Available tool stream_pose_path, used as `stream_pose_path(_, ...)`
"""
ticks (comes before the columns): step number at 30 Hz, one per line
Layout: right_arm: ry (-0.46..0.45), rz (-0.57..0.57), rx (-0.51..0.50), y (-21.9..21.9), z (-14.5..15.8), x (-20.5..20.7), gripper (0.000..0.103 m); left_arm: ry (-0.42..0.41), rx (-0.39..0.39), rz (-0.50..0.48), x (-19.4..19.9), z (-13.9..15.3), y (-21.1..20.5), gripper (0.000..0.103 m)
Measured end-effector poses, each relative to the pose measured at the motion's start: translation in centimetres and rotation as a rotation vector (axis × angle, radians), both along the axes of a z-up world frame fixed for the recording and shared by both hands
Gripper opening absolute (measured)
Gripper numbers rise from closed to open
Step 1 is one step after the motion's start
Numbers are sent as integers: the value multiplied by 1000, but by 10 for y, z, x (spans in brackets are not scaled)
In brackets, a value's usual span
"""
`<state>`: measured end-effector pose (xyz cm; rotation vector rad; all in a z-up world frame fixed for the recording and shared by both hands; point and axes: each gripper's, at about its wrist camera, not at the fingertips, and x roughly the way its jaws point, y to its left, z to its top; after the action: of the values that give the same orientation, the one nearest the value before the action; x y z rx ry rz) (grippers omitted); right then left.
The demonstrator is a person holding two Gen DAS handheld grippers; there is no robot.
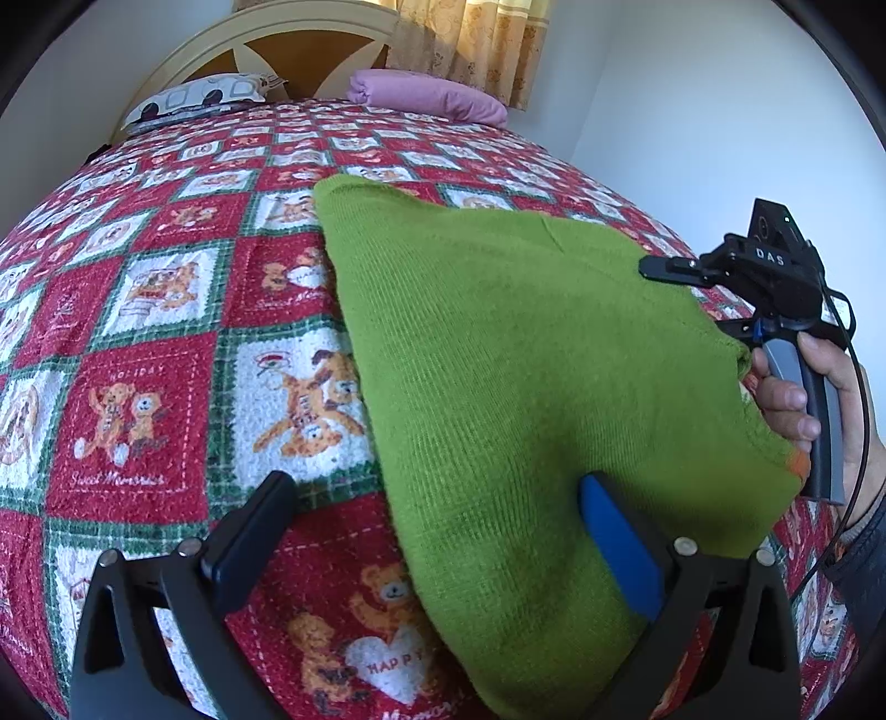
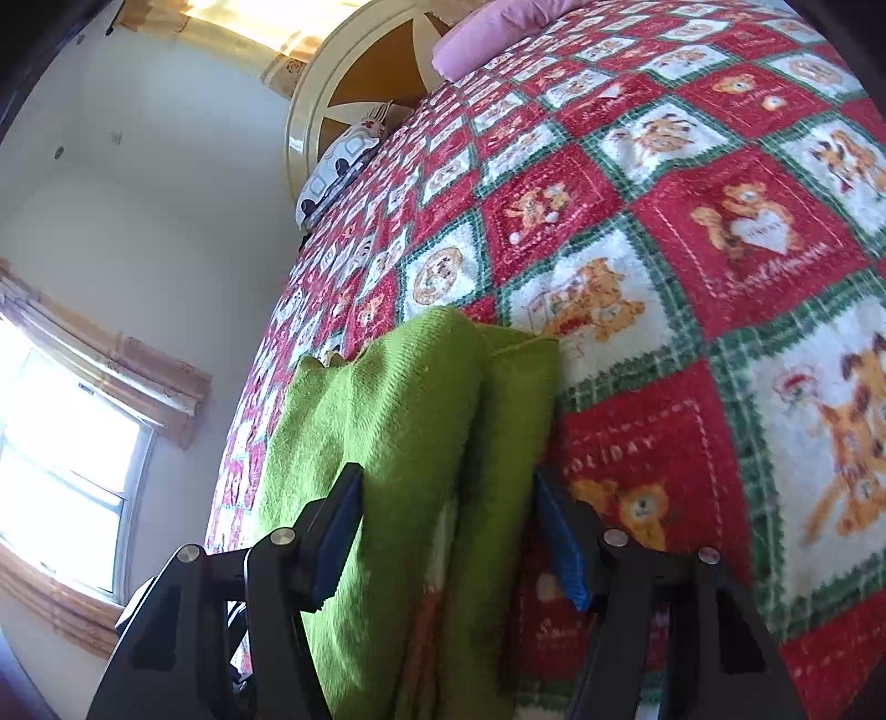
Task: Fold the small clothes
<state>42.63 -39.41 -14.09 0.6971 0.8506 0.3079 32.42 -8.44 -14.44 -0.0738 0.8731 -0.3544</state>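
Green knit fills the middle of both views: the small garment (image 1: 531, 399) (image 2: 398, 443) lies on our bed's red, white and green teddy-bear blanket (image 1: 166, 343) (image 2: 692, 266), doubled over into thick layers with one corner reaching toward the headboard. In the left wrist view our left gripper (image 1: 437, 526) hovers low at the garment's near edge with its jaws spread wide; the blue-padded finger (image 1: 620, 548) presses against the green cloth while the black finger (image 1: 249, 531) stands clear of it over the blanket, so nothing is pinched. Across the garment, our right hand (image 1: 797, 399) wraps the grey handle of the right gripper (image 1: 664, 268), fingers curled round the grip, the tool levelled at the garment's far side. From the right wrist view that right gripper (image 2: 448, 531) straddles the folded edge, its two pads parted with the green layers lying between them; we cannot tell whether they squeeze the cloth. Beyond the garment, a folded pink sheet (image 1: 426, 94) (image 2: 493, 27) and a patterned pillow (image 1: 194, 99) (image 2: 343, 160) rest by the cream headboard (image 1: 288, 39) (image 2: 354, 66), with yellow curtains (image 1: 470, 39) behind.
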Motion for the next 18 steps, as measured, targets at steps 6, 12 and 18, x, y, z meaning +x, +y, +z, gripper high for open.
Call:
stream_pose_path(6, -7, 42, -13, 7, -3, 7, 46, 4, 0, -2, 1, -1, -1, 103)
stream_pose_path(12, -9, 48, -12, 7, -10, 10, 44, 7, 3, -3, 2, -3, -2, 103)
stream_pose_path(18, -20, 50, -90, 18, -6, 7, 33, 10, 8, -16, 4, -3, -4, 103)
